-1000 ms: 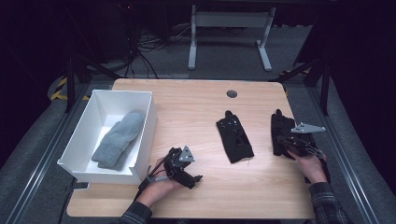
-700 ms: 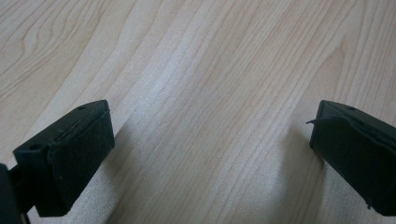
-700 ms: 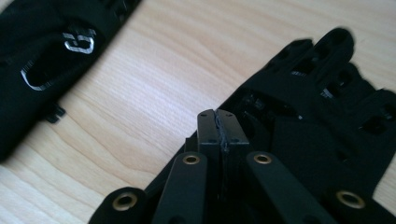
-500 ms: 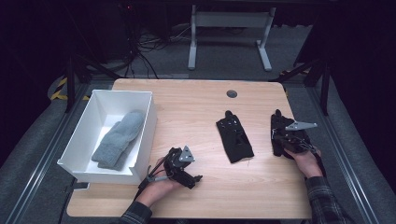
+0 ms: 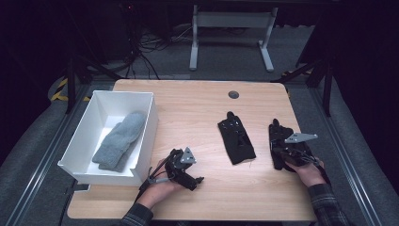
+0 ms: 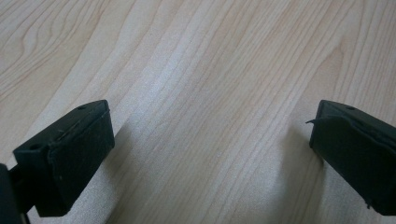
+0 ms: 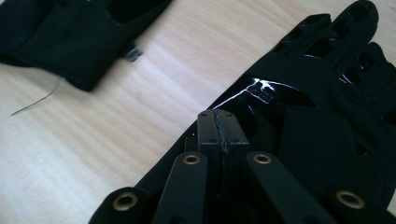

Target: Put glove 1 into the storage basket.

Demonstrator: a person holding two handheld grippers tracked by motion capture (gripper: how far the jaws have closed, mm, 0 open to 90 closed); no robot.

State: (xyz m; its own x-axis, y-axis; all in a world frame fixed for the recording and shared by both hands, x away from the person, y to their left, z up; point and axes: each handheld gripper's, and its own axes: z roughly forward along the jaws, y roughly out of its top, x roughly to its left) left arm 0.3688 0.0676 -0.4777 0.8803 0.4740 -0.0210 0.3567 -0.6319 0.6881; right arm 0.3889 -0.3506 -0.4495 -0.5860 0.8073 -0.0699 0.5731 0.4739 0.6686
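**Right gripper pinched at the cuff end of a black glove; left gripper idle on bare wood**

The wooden table (image 5: 197, 101) carries everything here. At its left edge sits a white open box (image 5: 84, 136) with 1 grey mitten-like knit piece (image 5: 117, 141) lying flat inside, which suggests, as a judgement, that the job is sorting handwear into that box.

2 black gloves remain on the wood, fingers pointing away from the person. The middle glove (image 5: 236, 138) lies alone near the table's centre, a loose thread trailing from its cuff. The right-hand glove (image 5: 278, 141) lies near the right edge, well apart from the box.

The right gripper (image 7: 223, 133) sits over the near end of that glove. In the right gripper view its jaws are pressed together, touching along their length, with glove fabric all around them; whether any fabric is caught between them I cannot tell.

The left gripper (image 5: 184, 167) rests low just beside the box's near corner, jaws spread wide over bare wood, holding nothing — likely parked while the other hand works.

A glossy printed mark (image 7: 264, 91) on the glove's back catches the light; it is too glared to read.
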